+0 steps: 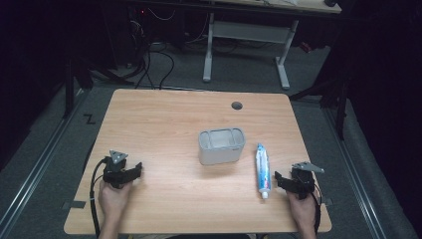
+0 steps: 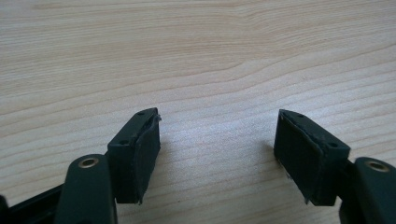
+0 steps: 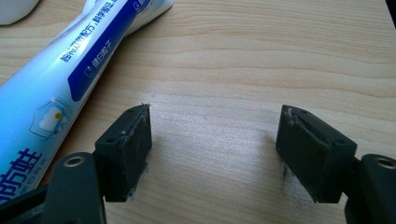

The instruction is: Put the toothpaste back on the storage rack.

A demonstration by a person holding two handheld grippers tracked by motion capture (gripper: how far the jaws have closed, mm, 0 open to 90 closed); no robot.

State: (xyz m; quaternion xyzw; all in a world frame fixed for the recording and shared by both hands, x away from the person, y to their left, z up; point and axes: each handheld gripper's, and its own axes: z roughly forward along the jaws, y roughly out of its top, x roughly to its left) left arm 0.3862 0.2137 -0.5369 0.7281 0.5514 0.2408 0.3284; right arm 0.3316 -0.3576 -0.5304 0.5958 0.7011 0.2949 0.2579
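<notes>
A blue-and-white toothpaste tube [image 1: 262, 170] lies on the wooden table [image 1: 164, 119], cap toward the front edge, just right of a grey rectangular box [image 1: 221, 145] near the middle. My right gripper [image 1: 281, 180] rests at the front right, a little right of the tube's cap end, open with only bare wood between its jaws. In the right gripper view the tube [image 3: 60, 84] runs along the left, beside the left pad [image 3: 135, 144]. My left gripper [image 1: 135, 172] rests at the front left, open, far from both objects; its pads [image 2: 140, 154] frame bare wood.
A round cable hole [image 1: 237, 105] sits near the table's far edge. Beyond the table stand a white desk frame [image 1: 246, 45] and loose cables on a dark floor. A white object's edge [image 3: 16, 11] shows at the top left of the right gripper view.
</notes>
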